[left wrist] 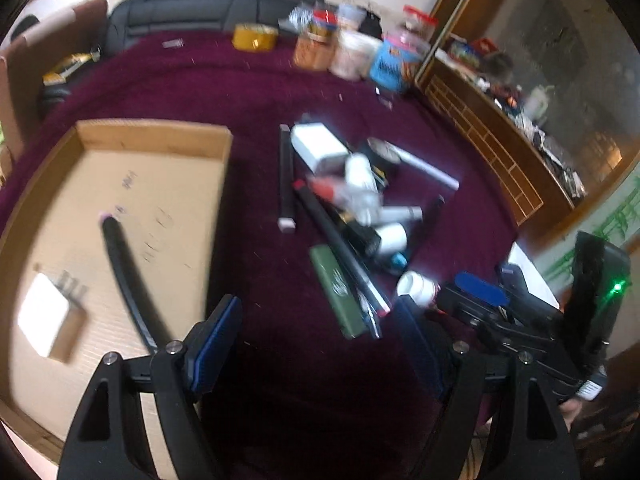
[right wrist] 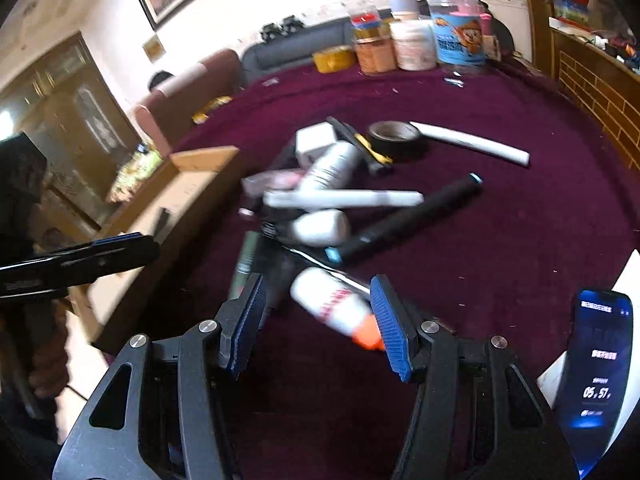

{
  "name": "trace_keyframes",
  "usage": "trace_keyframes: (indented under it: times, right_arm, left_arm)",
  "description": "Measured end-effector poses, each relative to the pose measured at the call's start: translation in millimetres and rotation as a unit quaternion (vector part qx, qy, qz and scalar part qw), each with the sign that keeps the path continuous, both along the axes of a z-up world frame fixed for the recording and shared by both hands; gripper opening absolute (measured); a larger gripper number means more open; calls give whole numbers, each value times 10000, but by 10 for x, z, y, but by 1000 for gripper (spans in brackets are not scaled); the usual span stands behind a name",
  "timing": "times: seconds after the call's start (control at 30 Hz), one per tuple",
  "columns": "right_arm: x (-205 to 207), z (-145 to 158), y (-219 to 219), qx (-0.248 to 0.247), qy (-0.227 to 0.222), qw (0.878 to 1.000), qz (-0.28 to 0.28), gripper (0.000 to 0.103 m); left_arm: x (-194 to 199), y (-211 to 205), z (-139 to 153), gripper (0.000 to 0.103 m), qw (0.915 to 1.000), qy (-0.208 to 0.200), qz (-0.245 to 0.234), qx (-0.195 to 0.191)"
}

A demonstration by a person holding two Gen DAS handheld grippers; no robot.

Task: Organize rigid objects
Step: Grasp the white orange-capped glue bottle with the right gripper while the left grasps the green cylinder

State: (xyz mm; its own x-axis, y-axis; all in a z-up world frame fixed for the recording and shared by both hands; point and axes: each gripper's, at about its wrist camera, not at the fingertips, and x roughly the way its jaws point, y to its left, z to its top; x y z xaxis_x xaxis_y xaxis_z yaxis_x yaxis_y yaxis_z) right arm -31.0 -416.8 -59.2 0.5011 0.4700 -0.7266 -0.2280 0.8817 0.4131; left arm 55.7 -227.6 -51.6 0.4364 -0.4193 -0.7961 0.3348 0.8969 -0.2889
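- The left gripper (left wrist: 320,344) hangs over the dark red cloth (left wrist: 256,92) with its two blue pads spread wide and nothing between them.
- The right gripper (right wrist: 320,320) has its pads spread wide too, one on each side of a small white bottle with an orange cap (right wrist: 332,306). The pads do not squeeze it.
- A flat cardboard box (left wrist: 152,136) sits on the cloth to the left of the pile. Inside it lie a long black stick (left wrist: 124,280) and a white plug block (left wrist: 50,320).
- The pile (left wrist: 352,208) of things is in the middle of the cloth: white bottles, black sticks, a green case (left wrist: 336,288), a roll of black tape (right wrist: 394,134) and a white tube (right wrist: 472,142).
- Big jars (right wrist: 416,40) stand at the far edge of the cloth.
- A phone (right wrist: 598,364) with a lit screen stands at the right.
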Motion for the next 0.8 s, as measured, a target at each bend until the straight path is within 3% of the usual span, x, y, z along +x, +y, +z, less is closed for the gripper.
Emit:
trace_keyframes:
  times: [0.13,0.27,0.33,0.5,0.73,0.8]
  right_arm:
    - [75,-102,34,-56,142,9999,75,54]
    - [25,-148,128,-329,159,9991,198,35]
    - [7,-152,153,-356,155,9990,217,31]
    - [-53,-184,119,-276,210,9993,142,28]
    - [-67,-229,109,-192,302,9994,34,28]
    - [-75,-243,122,-189,317,9993,28,28]
  left_arm:
    - [-72,-86,-82,78,9998,55,-84,185]
    - [-75,-155,-139,78,9991,117,-161,384]
    - [-50,-221,-159,78,9985,108,-202,497]
    - [108,-407,-266,57,9961,200,-324,798]
    - [248,-543,-431,45,9933,305,-393,1044]
    - [230,-543,-425,27,9940,332,-498,921]
